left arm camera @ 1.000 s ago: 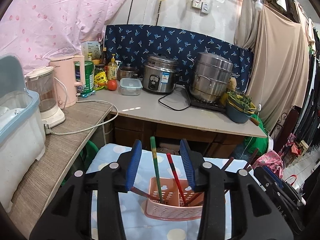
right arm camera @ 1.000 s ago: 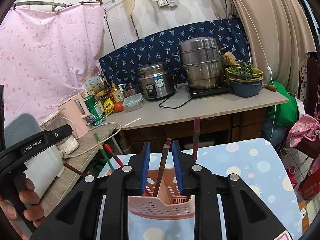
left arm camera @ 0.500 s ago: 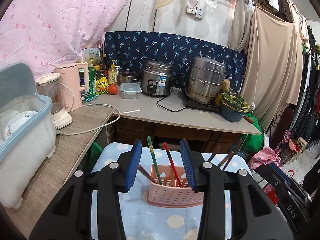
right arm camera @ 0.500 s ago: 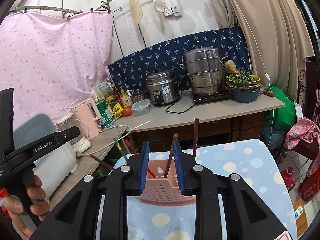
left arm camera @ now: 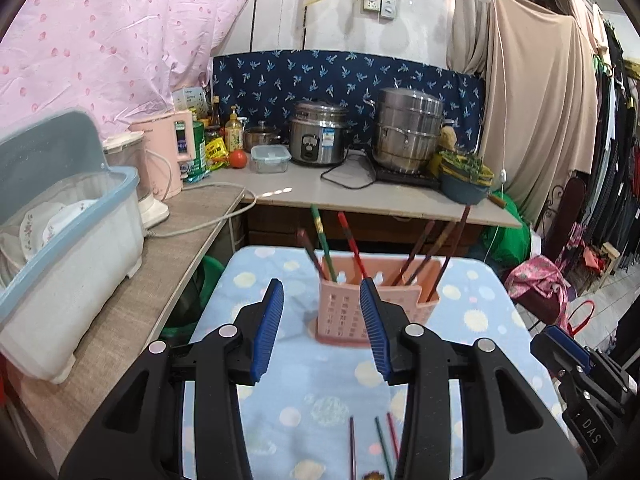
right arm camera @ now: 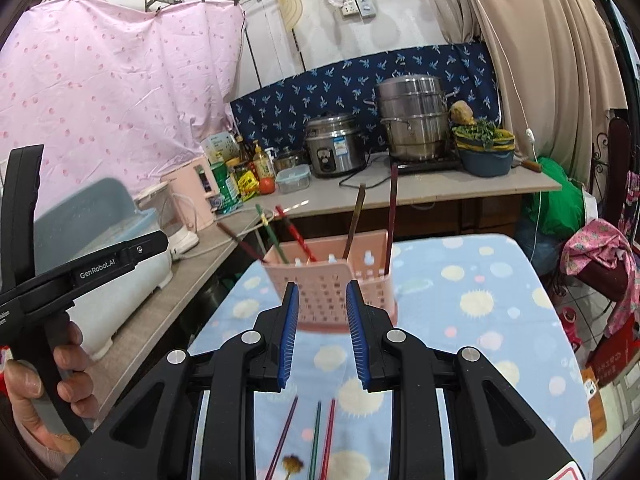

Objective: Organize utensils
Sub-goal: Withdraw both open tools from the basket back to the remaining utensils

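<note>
A pink slotted utensil basket (left arm camera: 344, 312) (right arm camera: 320, 284) stands on the blue dotted tablecloth (left arm camera: 312, 384). Green, red and brown chopsticks (left arm camera: 352, 244) (right arm camera: 392, 216) lean upright in it. Three loose chopsticks (left arm camera: 380, 440) (right arm camera: 318, 432) lie flat on the cloth near me, below the fingers. My left gripper (left arm camera: 320, 292) is open, short of the basket, with nothing between its blue pads. My right gripper (right arm camera: 322, 294) is open more narrowly and also holds nothing. In the right wrist view a hand (right arm camera: 36, 384) holds the left gripper's handle.
A lidded plastic dish box (left arm camera: 68, 248) with plates sits on the wooden side counter (left arm camera: 132, 312) at left, beside a pink kettle (left arm camera: 164, 156). The back counter carries a rice cooker (left arm camera: 320, 140), a steamer pot (left arm camera: 408, 132) and cables. The table's right edge drops to the floor.
Both grippers have drawn back from the basket, which now looks smaller and farther away. The loose chopsticks on the cloth have come into view at the bottom.
</note>
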